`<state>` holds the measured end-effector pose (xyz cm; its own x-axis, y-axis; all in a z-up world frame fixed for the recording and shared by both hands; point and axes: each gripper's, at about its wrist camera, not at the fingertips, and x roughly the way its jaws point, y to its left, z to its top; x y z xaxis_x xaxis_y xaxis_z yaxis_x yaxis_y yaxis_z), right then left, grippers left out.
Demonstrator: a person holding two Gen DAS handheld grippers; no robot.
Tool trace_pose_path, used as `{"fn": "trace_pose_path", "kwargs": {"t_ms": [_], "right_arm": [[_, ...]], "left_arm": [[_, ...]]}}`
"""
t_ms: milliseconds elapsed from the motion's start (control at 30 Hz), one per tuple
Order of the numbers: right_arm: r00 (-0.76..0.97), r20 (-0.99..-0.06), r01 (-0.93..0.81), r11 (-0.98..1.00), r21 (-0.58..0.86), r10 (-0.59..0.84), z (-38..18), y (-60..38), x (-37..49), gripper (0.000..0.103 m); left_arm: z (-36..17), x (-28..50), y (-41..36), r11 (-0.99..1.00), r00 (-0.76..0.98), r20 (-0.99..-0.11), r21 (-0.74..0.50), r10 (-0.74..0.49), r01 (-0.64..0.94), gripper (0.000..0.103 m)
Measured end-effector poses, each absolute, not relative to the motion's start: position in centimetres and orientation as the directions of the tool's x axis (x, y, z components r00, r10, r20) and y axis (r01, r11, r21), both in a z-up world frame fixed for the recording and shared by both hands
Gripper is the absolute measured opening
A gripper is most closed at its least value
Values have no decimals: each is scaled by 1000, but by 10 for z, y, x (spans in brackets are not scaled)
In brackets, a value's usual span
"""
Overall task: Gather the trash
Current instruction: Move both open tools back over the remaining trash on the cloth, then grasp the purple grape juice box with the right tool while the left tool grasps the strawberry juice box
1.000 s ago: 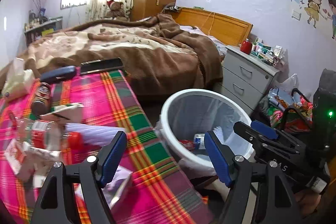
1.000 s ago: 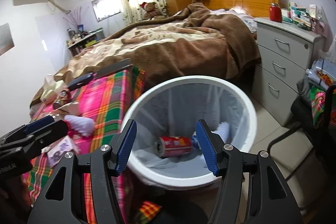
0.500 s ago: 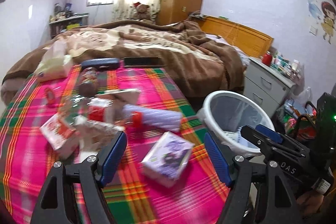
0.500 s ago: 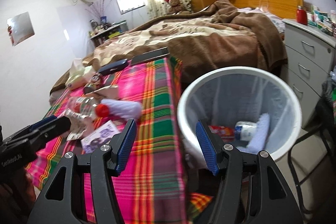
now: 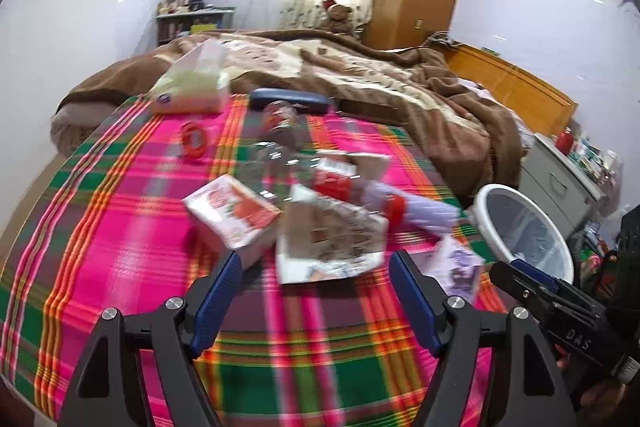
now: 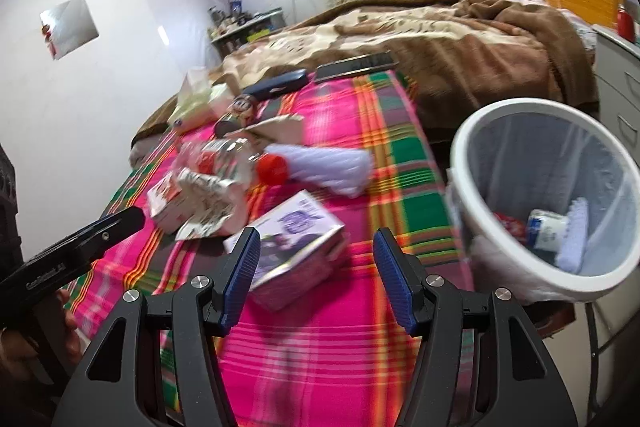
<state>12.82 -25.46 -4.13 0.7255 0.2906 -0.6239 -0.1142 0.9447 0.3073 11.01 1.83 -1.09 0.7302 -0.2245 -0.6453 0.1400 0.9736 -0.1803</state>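
Hovering over the plaid tablecloth (image 5: 120, 227), both the left gripper (image 5: 316, 291) and right gripper (image 6: 316, 279) gape empty above scattered trash.

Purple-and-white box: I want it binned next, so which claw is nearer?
Right. The purple-and-white box lies just ahead of the open right claw; it sits off to the right of the open left claw.

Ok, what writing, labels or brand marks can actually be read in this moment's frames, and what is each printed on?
"DAS": on the body of the right gripper, seen from the left wrist.
White lettering on the left gripper: too blurred to read.
Print on the purple box, red-and-white box and bottle label: motion-blurred, unreadable.
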Motion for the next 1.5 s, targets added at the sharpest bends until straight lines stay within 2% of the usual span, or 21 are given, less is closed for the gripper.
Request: {"fn": "trace_pose_path", "kwargs": {"t_ms": [167, 233, 433, 767, 1200, 1367, 1500], "right_arm": [[697, -647, -127, 942, 311, 308, -48, -236, 137, 62], [691, -656, -119, 943, 309, 303, -48, -231, 142, 69], [690, -666, -109, 950, 292, 284, -46, -219, 152, 69], [690, -692, -137, 977, 165, 214, -46, -202, 157, 69], [690, -715, -89, 993, 75, 116, -45, -201, 152, 69], [668, -731, -90, 990, 106, 139, -51, -198, 160, 69], [666, -738, -68, 994, 87, 111, -53, -198, 165, 69]], "left_arm": [[-23, 116, 44, 980, 725, -664, -181, -184, 82, 76], [-27, 122, 53, 982, 722, -672, -181, -165, 57, 76], [-36, 140, 65, 984, 708, -690, -173, -154, 45, 76], [-57, 164, 63, 988, 644, -751, -139, -149, 67, 76], [-61, 168, 115, 987, 645, -761, -147, -77, -56, 76], [-49, 166, 112, 971, 670, -722, -239, -173, -6, 76], [-46, 175, 103, 959, 666, -710, -282, -229, 30, 83]]}}
